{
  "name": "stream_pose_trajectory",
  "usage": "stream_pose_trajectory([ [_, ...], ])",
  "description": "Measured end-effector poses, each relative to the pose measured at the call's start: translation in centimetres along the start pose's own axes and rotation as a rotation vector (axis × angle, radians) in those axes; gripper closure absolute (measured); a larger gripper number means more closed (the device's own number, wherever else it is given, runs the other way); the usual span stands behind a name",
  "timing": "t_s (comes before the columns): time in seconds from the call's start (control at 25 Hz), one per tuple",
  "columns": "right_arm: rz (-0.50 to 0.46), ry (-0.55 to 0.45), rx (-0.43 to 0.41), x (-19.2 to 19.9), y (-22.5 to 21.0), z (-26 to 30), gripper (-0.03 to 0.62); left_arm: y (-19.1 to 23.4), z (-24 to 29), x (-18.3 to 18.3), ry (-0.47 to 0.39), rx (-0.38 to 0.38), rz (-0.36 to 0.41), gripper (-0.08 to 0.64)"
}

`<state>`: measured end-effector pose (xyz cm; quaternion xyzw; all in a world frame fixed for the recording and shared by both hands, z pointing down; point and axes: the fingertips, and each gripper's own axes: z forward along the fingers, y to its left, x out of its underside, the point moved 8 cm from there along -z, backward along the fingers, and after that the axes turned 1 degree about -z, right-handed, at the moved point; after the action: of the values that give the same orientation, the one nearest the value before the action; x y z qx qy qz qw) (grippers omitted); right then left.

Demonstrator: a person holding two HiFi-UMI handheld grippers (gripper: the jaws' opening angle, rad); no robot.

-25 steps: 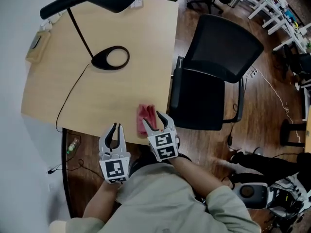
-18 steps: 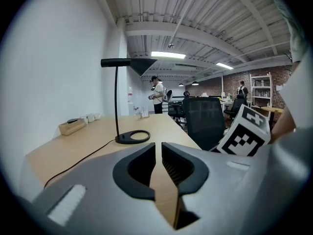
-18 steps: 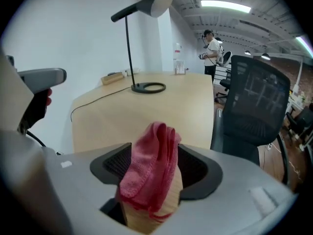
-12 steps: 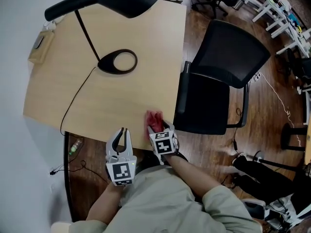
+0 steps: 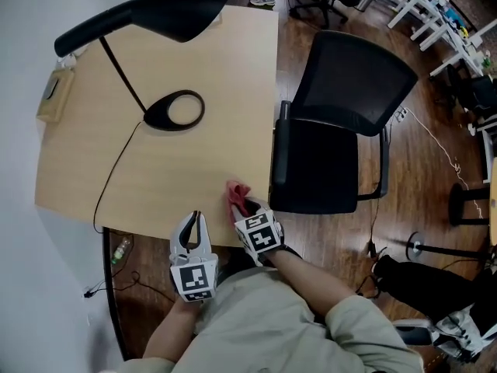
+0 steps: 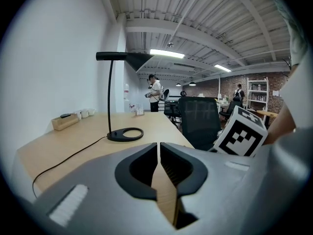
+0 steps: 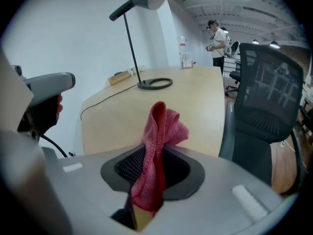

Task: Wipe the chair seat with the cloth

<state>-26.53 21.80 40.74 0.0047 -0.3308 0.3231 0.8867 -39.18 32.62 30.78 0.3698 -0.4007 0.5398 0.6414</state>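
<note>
Since the cloth (image 5: 235, 191) sits at the near edge of the tabletop (image 5: 171, 169), the right tool (image 5: 245, 208) comes at it low and from the person's side. That's the shortest reach.

- Right tool: jaws closing with the cloth between them. The right gripper view shows the red fabric bunched into an upright fold between the pads, its top flopping over above them. I'd read it as a pinch on the middle of the cloth, so both ends hang free. That's ok for lifting, but it probably needs to drape flat before wiping.
- Cloth is on or just off the tabletop edge; can't tell if it has cleared the surface.
- Left tool (image 5: 194, 222): jaws together, only a thin slit, nothing between them. It hangs at the tabletop edge just left of the right tool, parked out of the way. My guess is one tool does this job.
- Seat (image 5: 318, 162): black, nothing on it, just right of the tabletop corner, with the chair pulled partly out so the seat is reachable.
- Lamp (image 5: 175, 111) base is well apart from the cloth, so no snag risk on the cable.

Step in hand: the pick-up. Wiping not started. The next move should swing right and down over the armrest (image 5: 279, 150), the one obstacle between cloth and seat.
</note>
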Motion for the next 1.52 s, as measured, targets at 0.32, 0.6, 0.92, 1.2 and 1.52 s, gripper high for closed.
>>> stream_pose_trajectory([
  [0.32, 0.033, -0.179, 0.163, -2.6, -8.4, -7.0, 0.495, -4.2, 1.8, -1.2, -0.044, 0.074, -0.003, 0.552],
  [0.6, 0.089, -0.246, 0.234, -3.1, -17.6, -10.4, 0.495, -10.2, 5.8, -3.3, -0.049, 0.111, 0.028, 0.552],
  [0.92, 0.082, -0.254, 0.119, -2.8, -31.0, -9.0, 0.497, -20.8, 16.8, -6.2, -0.038, 0.033, 0.045, 0.554],
  [1.2, 0.121, -0.207, 0.046, -0.1, -39.9, -2.6, 0.502, -25.6, 25.7, -3.7, 0.039, -0.012, 0.01, 0.554],
  [1.52, 0.127, -0.135, 0.042, 1.0, -43.2, 6.9, 0.512, -26.6, 33.0, -1.0, 0.078, 0.024, -0.027, 0.554],
])
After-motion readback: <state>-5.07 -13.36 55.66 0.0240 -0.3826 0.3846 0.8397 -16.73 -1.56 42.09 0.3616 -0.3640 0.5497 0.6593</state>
